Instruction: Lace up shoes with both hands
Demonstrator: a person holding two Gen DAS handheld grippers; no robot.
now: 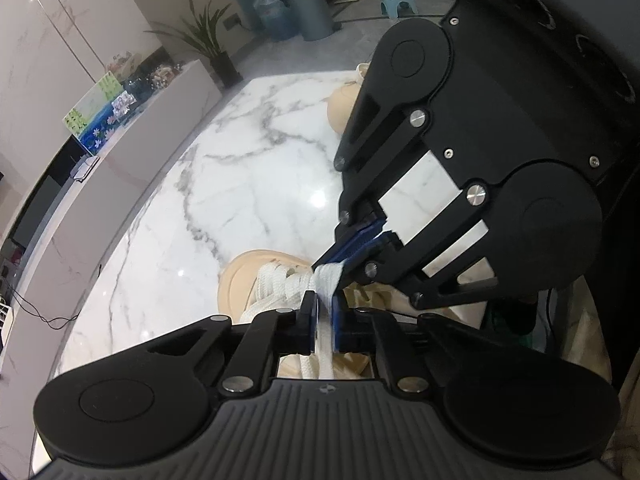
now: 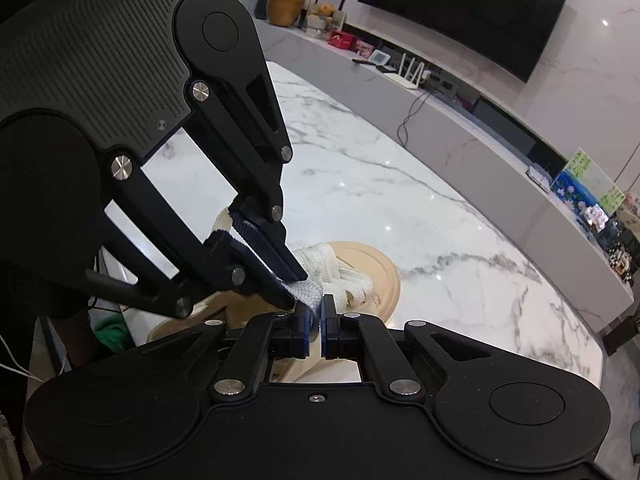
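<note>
Left gripper [image 1: 325, 316] filled the 6 o'clock edge of its own view, blue-padded fingers [image 1: 311, 320] clamped together on a flat white lace [image 1: 325, 344] that ran up between them. Right gripper [image 1: 340, 270] came in from 2 o'clock in that view, fingers likewise pressed shut on the same white lace, just above the left one's grip; the two tips were nearly touching. Same pairing showed in the right wrist view: right gripper [image 2: 318, 320] at 6 o'clock, left gripper [image 2: 294, 284] from 10 o'clock, lace [image 2: 310, 294] pinched between both.

Beige shoe [image 1: 236, 280] sat on the white marble table [image 1: 248, 168] right under the tips, toe toward 9 o'clock in the left view. Crossed white lacing [image 1: 276, 284] already ran over its front rows. A second beige shoe [image 1: 340, 108] lay farther back at 1 o'clock, mostly hidden by the right gripper.

Judgement: lower eyelets looked threaded, so lacing was well underway; the held end probably still needed passing or tightening. Upper eyelets were hidden, and no bow was visible, so the remaining amount couldn't be told.
</note>
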